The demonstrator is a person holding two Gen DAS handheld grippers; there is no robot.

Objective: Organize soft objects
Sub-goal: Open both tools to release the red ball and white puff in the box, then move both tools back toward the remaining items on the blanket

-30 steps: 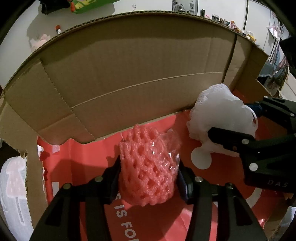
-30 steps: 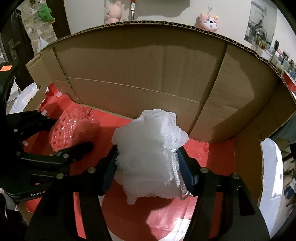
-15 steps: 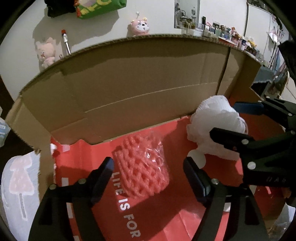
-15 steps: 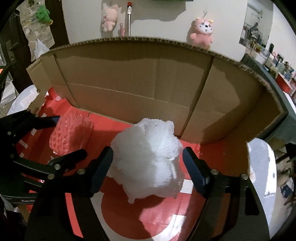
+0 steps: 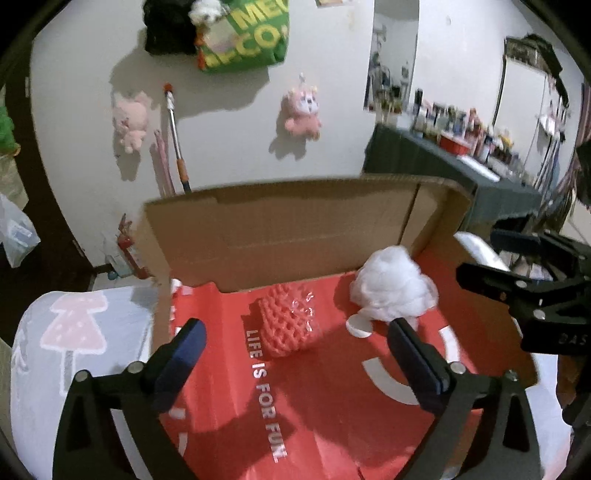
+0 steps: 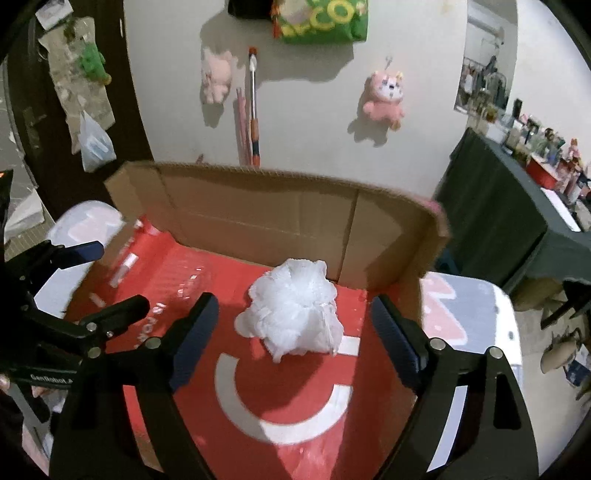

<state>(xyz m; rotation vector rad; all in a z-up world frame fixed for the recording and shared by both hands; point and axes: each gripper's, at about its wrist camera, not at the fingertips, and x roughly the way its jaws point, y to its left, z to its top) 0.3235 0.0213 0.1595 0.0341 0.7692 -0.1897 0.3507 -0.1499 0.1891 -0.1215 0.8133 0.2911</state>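
Observation:
A pink foam net (image 5: 288,322) lies on the red floor of an open cardboard box (image 5: 280,236), near its back wall. A white mesh puff (image 5: 393,291) lies to its right; it also shows in the right wrist view (image 6: 295,312). My left gripper (image 5: 295,354) is open and empty, pulled back above the box floor in front of the pink net. My right gripper (image 6: 293,336) is open and empty, in front of the white puff. The right gripper shows at the right edge of the left wrist view (image 5: 517,280). The left gripper shows at the left of the right wrist view (image 6: 79,284).
The box (image 6: 280,218) has a tall back wall and a right side wall. It sits on a white cloth with pink prints (image 5: 74,332). Plush toys (image 6: 384,98) and a green bag (image 6: 325,18) hang on the wall behind. A dark table (image 6: 517,221) with small items stands at right.
Both grippers opened and let go of the pink net and the white puff, which now lie in the box. Both grippers then drew back and up from them.

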